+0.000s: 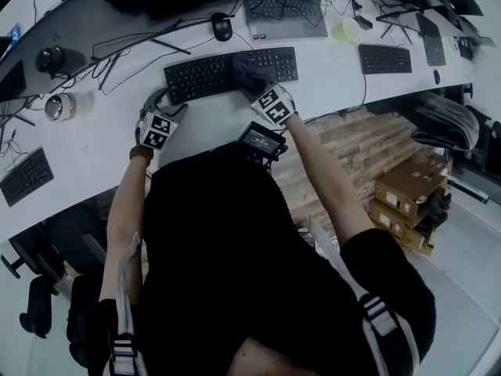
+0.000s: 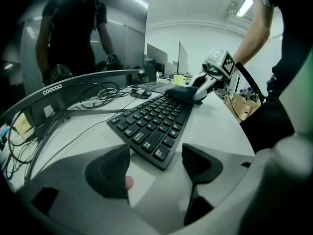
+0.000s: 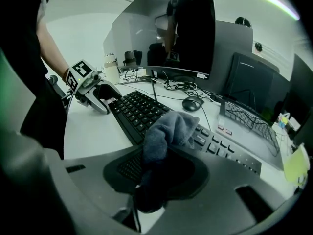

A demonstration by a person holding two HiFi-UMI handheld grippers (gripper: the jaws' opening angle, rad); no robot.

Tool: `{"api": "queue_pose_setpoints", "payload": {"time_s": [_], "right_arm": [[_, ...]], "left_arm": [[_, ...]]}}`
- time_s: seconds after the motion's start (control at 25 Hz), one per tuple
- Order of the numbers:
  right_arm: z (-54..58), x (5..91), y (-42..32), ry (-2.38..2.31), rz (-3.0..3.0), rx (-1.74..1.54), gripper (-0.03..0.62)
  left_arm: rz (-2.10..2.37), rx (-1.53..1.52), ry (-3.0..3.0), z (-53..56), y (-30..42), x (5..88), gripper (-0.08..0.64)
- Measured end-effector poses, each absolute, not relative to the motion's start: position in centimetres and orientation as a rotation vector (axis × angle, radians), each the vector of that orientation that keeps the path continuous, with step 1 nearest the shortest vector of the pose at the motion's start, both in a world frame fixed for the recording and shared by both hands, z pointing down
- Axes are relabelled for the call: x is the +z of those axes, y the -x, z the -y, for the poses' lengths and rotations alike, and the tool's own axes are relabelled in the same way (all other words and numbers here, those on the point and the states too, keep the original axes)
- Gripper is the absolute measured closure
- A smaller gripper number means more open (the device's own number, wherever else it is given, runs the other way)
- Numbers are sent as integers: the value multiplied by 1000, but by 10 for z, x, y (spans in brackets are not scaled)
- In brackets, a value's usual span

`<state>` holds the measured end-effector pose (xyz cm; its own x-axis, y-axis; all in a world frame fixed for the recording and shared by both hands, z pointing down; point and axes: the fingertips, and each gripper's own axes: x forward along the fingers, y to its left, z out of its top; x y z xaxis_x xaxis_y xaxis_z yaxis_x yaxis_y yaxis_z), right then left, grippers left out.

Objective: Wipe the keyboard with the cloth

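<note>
A long white desk point(image 1: 78, 143) curves through an office, its top smooth and matt, strewn with thin black cables point(image 1: 125, 49). A wide curved monitor point(image 3: 166, 28) stands along its back edge, its glossy dark screen mirroring the person. Beyond the desk's front edge on the right lie pale wooden planks point(image 1: 360, 143) and brown cardboard boxes point(image 1: 407, 190) on a grey floor. A rounded black mouse point(image 1: 222, 27) and an open grey laptop point(image 1: 286, 10) sit behind the keyboard point(image 1: 227, 73), and a second keyboard point(image 1: 385, 59) lies farther right.

The keyboard is flat, black plastic, with low square keys in neat rows, and lies in front of the person.

The cloth point(image 3: 166, 131) is a soft, fuzzy grey-blue wad. The right gripper point(image 3: 156, 173) has its jaws closed tight on the lower end, and the bunched upper end rests on the keys towards the keyboard's right half.

The left gripper point(image 2: 154, 168) sits just beside the keyboard's left end with its dark, ribbed pads point(image 2: 110, 173) well apart. Only bare desk lies between them, with the keyboard's near corner just ahead; whether it touches the keyboard is unclear.
</note>
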<state>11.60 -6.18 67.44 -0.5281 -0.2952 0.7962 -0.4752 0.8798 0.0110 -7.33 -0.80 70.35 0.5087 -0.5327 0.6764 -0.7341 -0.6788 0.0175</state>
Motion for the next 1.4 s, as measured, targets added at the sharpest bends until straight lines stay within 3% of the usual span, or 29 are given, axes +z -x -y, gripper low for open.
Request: {"api": "queue_pose_setpoints", "payload": {"time_s": [1.4], "right_arm": [[47,673,-96,-412,2200,117,485]], "left_arm": [[1070,940,-2450,9,71,701,232]]}}
